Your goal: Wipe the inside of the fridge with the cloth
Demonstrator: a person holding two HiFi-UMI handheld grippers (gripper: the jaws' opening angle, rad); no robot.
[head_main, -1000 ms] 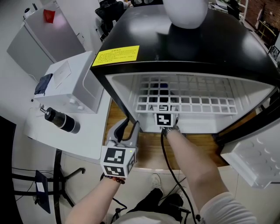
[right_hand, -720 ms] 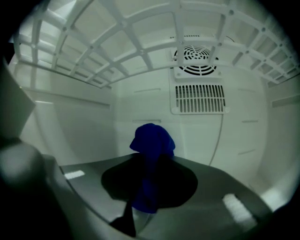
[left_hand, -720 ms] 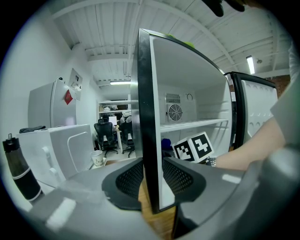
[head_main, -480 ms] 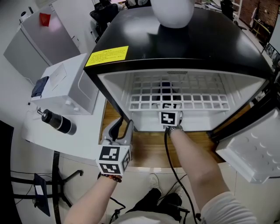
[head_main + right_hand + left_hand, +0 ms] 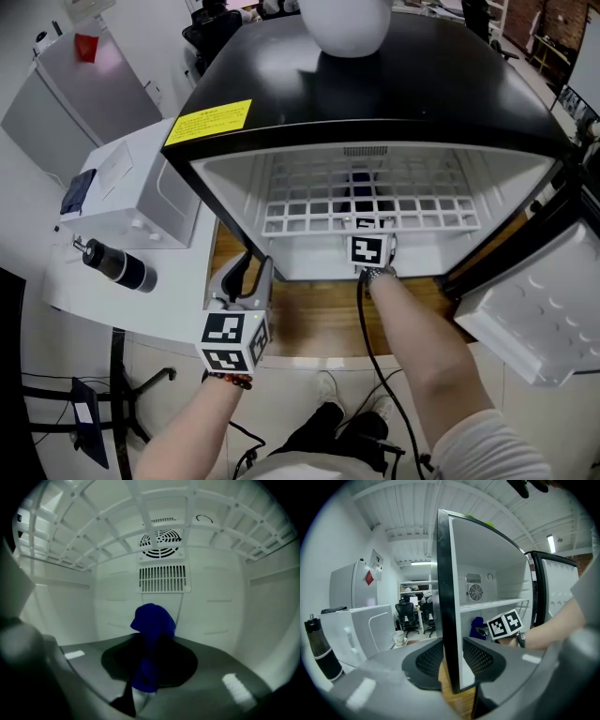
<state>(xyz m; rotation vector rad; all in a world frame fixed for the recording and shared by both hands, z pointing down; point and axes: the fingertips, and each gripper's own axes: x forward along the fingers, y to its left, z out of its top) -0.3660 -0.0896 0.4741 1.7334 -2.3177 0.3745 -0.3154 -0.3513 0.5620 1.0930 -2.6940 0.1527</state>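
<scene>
Now, cloth [image 5: 152, 620] clamped in R hand-held gripper [image 5: 147, 670], inside fridge [image 5: 225, 611]

Left gripper [image 5: 451, 658] clamping fridge wall [image 5: 446, 583], right gripper [image 5: 147, 670] pinching cloth [image 5: 152, 620], right arm [image 5: 417, 352] outstretched

Bright and sharp in head view. Soft white shine on black top of fridge [image 5: 281, 84]. Lit from long ceiling lamp [image 5: 552, 543] in left gripper view. Dimmer, grey and even inside fridge in right gripper view, with soft shadows. Bent lines at edges everywhere, black round corners in both gripper views. Big blur on left gripper [image 5: 451, 660] and right gripper [image 5: 149, 665] close to lens. Blue cloth [image 5: 151, 625] dark, nearly black low down.
</scene>
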